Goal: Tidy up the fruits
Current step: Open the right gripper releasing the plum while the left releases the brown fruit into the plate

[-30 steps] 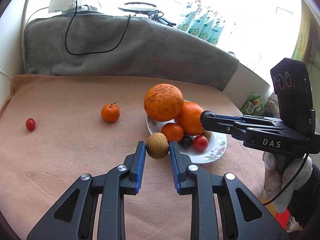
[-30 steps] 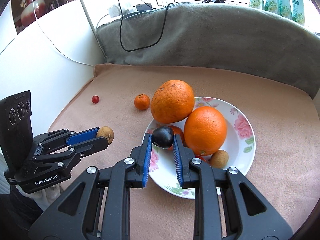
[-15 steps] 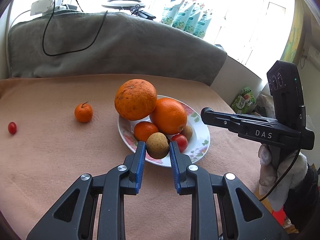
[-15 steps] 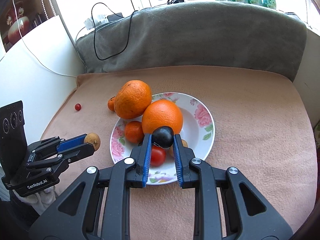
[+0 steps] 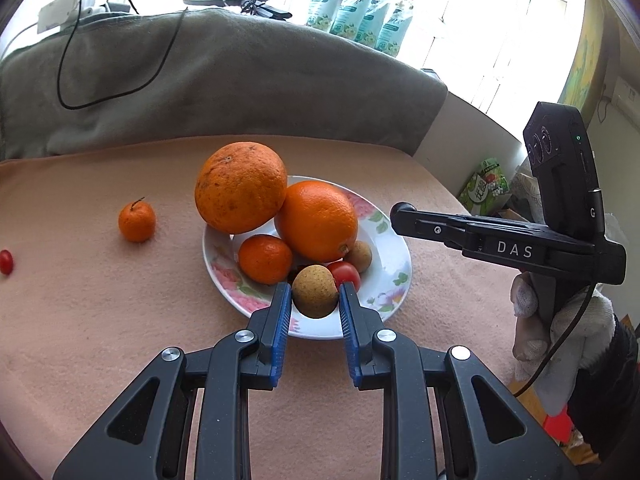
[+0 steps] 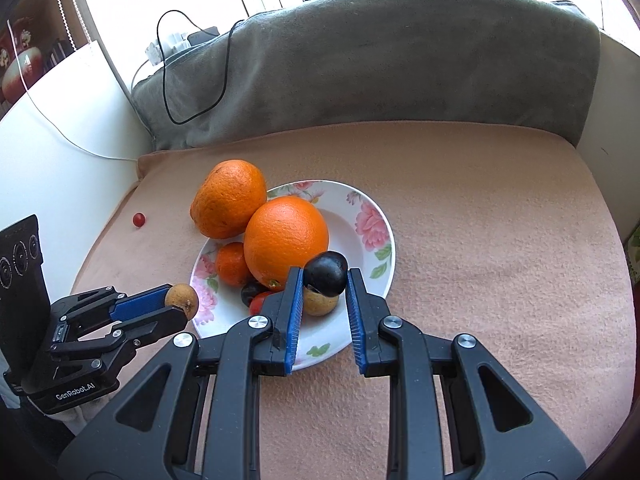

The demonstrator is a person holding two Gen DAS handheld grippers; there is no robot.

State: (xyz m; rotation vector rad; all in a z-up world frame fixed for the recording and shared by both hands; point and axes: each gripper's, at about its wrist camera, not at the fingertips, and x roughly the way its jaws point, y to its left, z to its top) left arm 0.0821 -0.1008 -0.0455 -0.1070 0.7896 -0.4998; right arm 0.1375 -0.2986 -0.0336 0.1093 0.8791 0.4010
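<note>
My left gripper (image 5: 314, 300) is shut on a small brown round fruit (image 5: 314, 295), held over the near rim of the flowered white plate (image 5: 394, 258). My right gripper (image 6: 323, 285) is shut on a dark plum (image 6: 325, 273) above the same plate (image 6: 372, 236). The plate holds a big rough orange (image 5: 240, 186), a smooth orange (image 5: 316, 220), a mandarin (image 5: 265, 258), a red tomato (image 5: 347, 273) and another brown fruit (image 5: 360, 255). A second dark plum (image 6: 250, 291) lies in the plate. A small mandarin (image 5: 137, 220) and a cherry tomato (image 5: 5, 261) lie on the cloth at the left.
A peach cloth (image 5: 100, 320) covers the table. A grey blanket roll (image 5: 240, 80) with a black cable (image 5: 80, 80) lines the back edge. A white wall (image 6: 60, 160) stands at the left. A gloved hand (image 5: 560, 320) holds the right gripper beyond the table's right edge.
Both grippers moved with their fruits to hang over the plate: the left from beside its near-left edge, the right toward its near right part. Both stayed shut.
</note>
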